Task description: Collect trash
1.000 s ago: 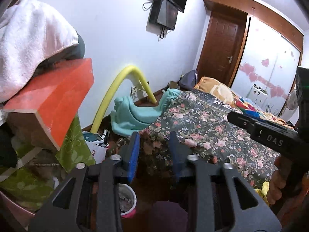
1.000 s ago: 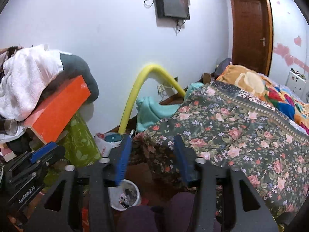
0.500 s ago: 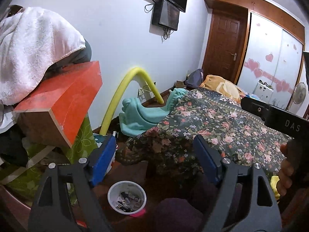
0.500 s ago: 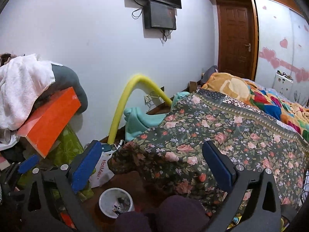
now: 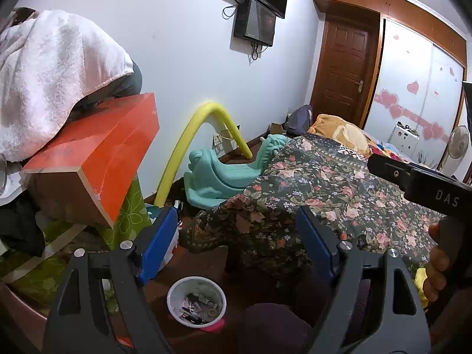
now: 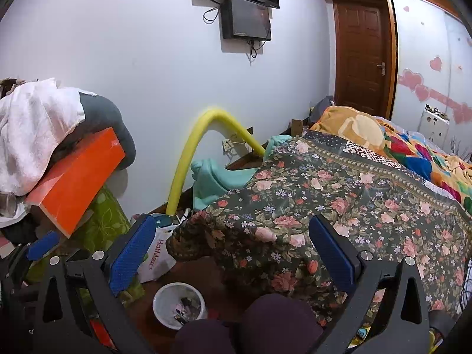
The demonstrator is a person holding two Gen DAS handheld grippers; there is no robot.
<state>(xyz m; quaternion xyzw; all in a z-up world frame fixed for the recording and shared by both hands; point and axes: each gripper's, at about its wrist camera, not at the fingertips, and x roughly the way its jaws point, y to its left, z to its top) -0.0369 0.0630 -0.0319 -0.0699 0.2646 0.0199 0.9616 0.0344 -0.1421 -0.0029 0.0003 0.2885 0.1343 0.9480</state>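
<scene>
Both grippers, left gripper (image 5: 237, 242) and right gripper (image 6: 233, 253), now wider apart.

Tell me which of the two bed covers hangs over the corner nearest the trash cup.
The dark floral cover. Its corner droops right beside the white cup on the floor, while the orange cover lies farther up the bed, toward the door.

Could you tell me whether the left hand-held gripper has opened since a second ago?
Yes. The left hand-held gripper has opened: its blue pads, earlier close together, now spread wide against the floral bedspread, holding nothing.
</scene>
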